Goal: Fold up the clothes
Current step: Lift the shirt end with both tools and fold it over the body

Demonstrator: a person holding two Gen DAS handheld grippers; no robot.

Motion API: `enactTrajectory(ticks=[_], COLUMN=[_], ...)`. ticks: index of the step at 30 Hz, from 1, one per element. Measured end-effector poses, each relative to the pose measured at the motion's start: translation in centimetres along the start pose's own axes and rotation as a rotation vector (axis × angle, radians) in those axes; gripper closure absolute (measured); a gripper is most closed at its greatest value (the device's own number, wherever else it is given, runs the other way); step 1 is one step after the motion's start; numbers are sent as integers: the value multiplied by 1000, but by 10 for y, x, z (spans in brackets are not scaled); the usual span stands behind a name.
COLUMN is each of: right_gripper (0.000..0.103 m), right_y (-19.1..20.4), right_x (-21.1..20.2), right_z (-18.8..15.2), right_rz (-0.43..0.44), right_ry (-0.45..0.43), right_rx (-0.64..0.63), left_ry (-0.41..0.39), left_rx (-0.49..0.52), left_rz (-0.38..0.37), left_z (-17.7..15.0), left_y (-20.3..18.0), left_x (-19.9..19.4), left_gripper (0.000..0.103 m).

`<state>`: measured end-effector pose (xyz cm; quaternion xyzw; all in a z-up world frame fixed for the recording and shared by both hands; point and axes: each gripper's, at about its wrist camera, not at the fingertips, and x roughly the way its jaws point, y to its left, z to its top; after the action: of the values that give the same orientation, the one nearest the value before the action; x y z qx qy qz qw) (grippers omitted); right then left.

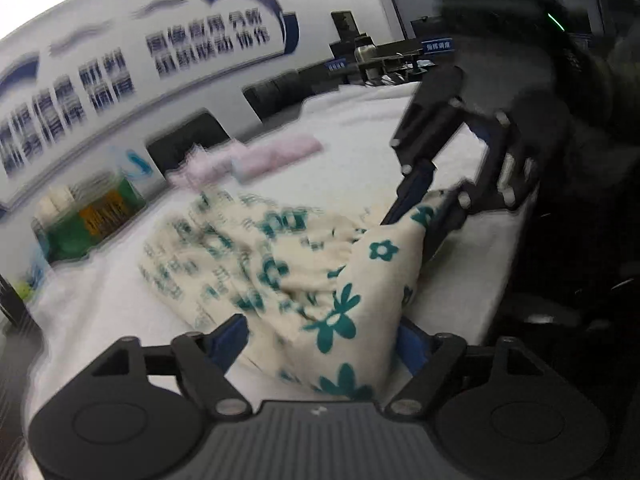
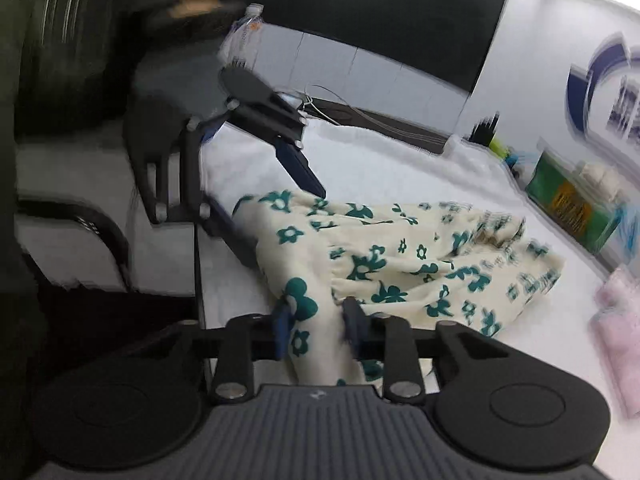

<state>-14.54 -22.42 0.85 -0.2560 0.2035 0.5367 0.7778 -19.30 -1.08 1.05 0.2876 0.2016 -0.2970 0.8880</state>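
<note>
A cream cloth with teal flowers [image 1: 304, 264] lies bunched on a white table [image 1: 120, 312]. In the left wrist view my left gripper [image 1: 324, 344] is open, its fingers wide apart with the cloth's near corner between them. My right gripper [image 1: 424, 208] is shut on the cloth's raised corner at the right. In the right wrist view my right gripper [image 2: 316, 320] pinches the cloth [image 2: 400, 256], and my left gripper [image 2: 280, 216] stands open over its far left corner.
A folded pink cloth [image 1: 256, 156] lies at the table's far side and shows in the right wrist view [image 2: 620, 312]. A green box [image 1: 92, 216] stands at the table's edge by the wall. The table's near edge [image 2: 198, 264] drops off at the left. A water bottle [image 2: 244, 40] stands at the back.
</note>
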Motion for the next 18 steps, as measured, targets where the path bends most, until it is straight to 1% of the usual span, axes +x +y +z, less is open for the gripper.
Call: enactTrajectory(ticks=[1, 4, 5, 6, 8, 9, 10, 11, 12, 13, 14, 16, 18], right_gripper=[80, 80, 80, 80, 80, 80, 78, 60, 39, 32, 29, 29, 29], right_y=[-10, -33, -41, -47, -53, -54, -52, -45, -37, -30, -22, -8, 0], right_x=[-3, -9, -11, -12, -14, -15, -15, -14, -14, -13, -12, -10, -6], right_z=[3, 13, 16, 18, 16, 15, 12, 7, 2, -3, -8, -17, -23], right_rz=[26, 83, 101, 115, 126, 129, 113, 73, 33, -8, -48, -119, -160], right_ry=[-11, -37, -43, -50, -60, -65, -70, -74, -79, -83, -88, -93, -82], right_rx=[27, 59, 66, 77, 109, 127, 124, 94, 65, 35, 6, -47, -75], left_ry=[-10, -14, -7, 0, 21, 23, 24, 17, 16, 16, 16, 15, 20], left_rx=[34, 80, 75, 63, 23, -20, -63, -109, -133, -158, -182, -231, -271], left_rz=[29, 37, 23, -1, -40, -68, -95, -116, -130, -145, -159, -188, -207], left_z=[4, 11, 11, 10, 8, 6, 5, 4, 4, 5, 5, 5, 6], left_y=[-3, 1, 5, 9, 19, 27, 34, 40, 44, 48, 53, 61, 67], left_x=[2, 15, 20, 26, 36, 39, 41, 43, 43, 44, 44, 45, 45], left_gripper=[19, 19, 22, 28, 62, 67, 71, 73, 74, 76, 77, 78, 79])
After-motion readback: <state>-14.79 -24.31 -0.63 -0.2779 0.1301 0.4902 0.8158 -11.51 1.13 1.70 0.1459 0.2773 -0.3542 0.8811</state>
